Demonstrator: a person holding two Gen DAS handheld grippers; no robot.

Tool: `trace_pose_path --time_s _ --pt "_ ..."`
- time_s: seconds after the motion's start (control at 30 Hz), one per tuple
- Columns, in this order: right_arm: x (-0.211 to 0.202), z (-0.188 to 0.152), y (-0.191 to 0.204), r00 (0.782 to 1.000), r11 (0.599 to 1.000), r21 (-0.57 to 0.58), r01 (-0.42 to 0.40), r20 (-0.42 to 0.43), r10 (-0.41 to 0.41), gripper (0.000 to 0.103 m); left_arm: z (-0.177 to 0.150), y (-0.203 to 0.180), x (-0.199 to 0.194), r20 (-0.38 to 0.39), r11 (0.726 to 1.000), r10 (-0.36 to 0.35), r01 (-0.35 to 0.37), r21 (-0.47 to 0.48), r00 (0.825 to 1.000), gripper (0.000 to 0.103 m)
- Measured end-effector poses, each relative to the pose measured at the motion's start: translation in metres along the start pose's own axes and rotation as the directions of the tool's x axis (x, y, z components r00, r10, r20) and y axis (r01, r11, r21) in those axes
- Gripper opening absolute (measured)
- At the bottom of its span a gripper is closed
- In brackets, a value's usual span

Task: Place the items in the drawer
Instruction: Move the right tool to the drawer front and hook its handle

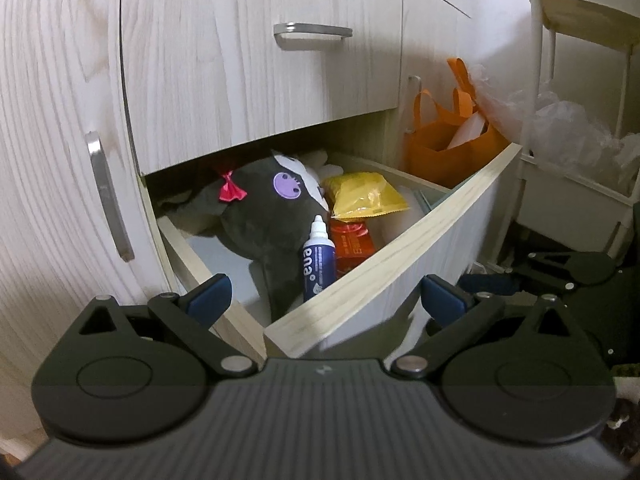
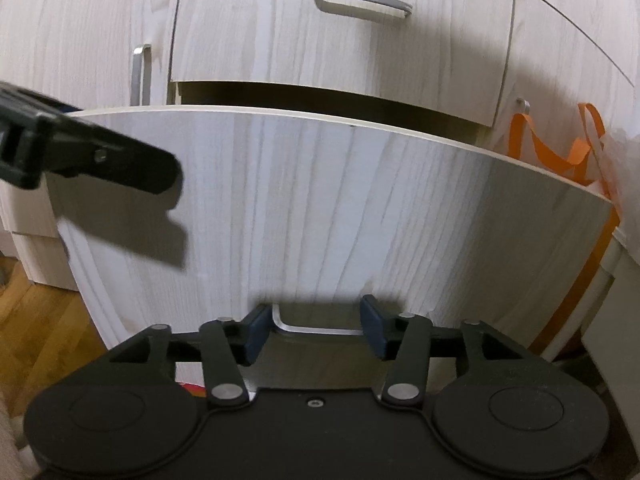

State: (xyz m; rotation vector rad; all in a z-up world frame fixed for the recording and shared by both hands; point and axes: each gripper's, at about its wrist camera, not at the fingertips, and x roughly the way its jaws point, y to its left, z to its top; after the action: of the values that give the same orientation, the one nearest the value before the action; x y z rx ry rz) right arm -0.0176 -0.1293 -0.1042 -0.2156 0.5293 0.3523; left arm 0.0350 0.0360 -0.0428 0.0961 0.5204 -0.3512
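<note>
The lower drawer (image 1: 384, 256) stands open. Inside lie a dark plush toy (image 1: 260, 216) with a red bow, a blue-and-white bottle (image 1: 318, 260), a yellow packet (image 1: 362, 194) and an orange packet (image 1: 354, 244). My left gripper (image 1: 326, 296) is open and empty, in front of the drawer's near corner. My right gripper (image 2: 316, 330) is open, its fingers either side of the drawer's metal handle (image 2: 316, 326) on the drawer front (image 2: 320, 208). The left gripper also shows in the right wrist view (image 2: 88, 152), at the left.
A shut drawer with a metal handle (image 1: 312, 30) sits above the open one. A cabinet door handle (image 1: 106, 196) is at the left. An orange bag (image 1: 448, 144) and a white rack (image 1: 580, 120) with plastic bags stand to the right. Wooden floor (image 2: 44, 316) lies below.
</note>
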Motion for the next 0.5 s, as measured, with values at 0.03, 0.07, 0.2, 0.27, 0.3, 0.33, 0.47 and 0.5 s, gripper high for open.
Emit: trace_pose_path --time_s 0.03,0.07,0.2,0.27,0.3,0.33,0.47,0.5 --pt "0.0 0.0 0.0 1.0 1.0 -0.001 -0.001 -0.001 0.001 0.057 0.0 0.001 0.0 -0.001 1.0 -0.003 0.003 -0.003 1.0 0.103" --pt "0.0 0.0 0.0 1.0 1.0 -0.003 -0.001 -0.004 0.001 0.058 0.0 0.001 0.0 -0.003 1.0 -0.005 0.005 -0.006 1.0 0.103" --pt "-0.001 0.003 0.0 1.0 1.0 -0.005 -0.005 -0.016 0.005 0.059 0.0 0.002 0.001 -0.011 1.0 -0.009 0.008 -0.028 1.0 0.103" --pt "0.001 0.004 -0.001 1.0 1.0 -0.007 -0.007 -0.018 0.007 0.059 0.0 0.003 0.002 -0.011 0.999 -0.012 0.011 -0.04 1.0 0.103" --pt "0.001 0.004 -0.001 1.0 1.0 -0.006 -0.007 -0.019 0.007 0.059 0.0 0.004 0.003 -0.008 0.999 -0.012 0.011 -0.046 1.0 0.103" --pt "0.005 0.006 -0.004 1.0 1.0 -0.007 -0.009 -0.02 0.009 0.059 0.0 0.005 0.003 -0.006 0.999 -0.012 0.012 -0.052 1.0 0.103" --pt "0.01 0.01 -0.005 1.0 1.0 -0.017 -0.012 -0.021 0.012 0.059 -0.001 0.007 0.004 0.001 0.997 -0.016 0.016 -0.076 1.0 0.103" --pt "0.011 0.011 -0.006 1.0 1.0 -0.017 -0.013 -0.022 0.013 0.059 -0.002 0.007 0.005 0.003 0.997 -0.014 0.014 -0.076 1.0 0.103"
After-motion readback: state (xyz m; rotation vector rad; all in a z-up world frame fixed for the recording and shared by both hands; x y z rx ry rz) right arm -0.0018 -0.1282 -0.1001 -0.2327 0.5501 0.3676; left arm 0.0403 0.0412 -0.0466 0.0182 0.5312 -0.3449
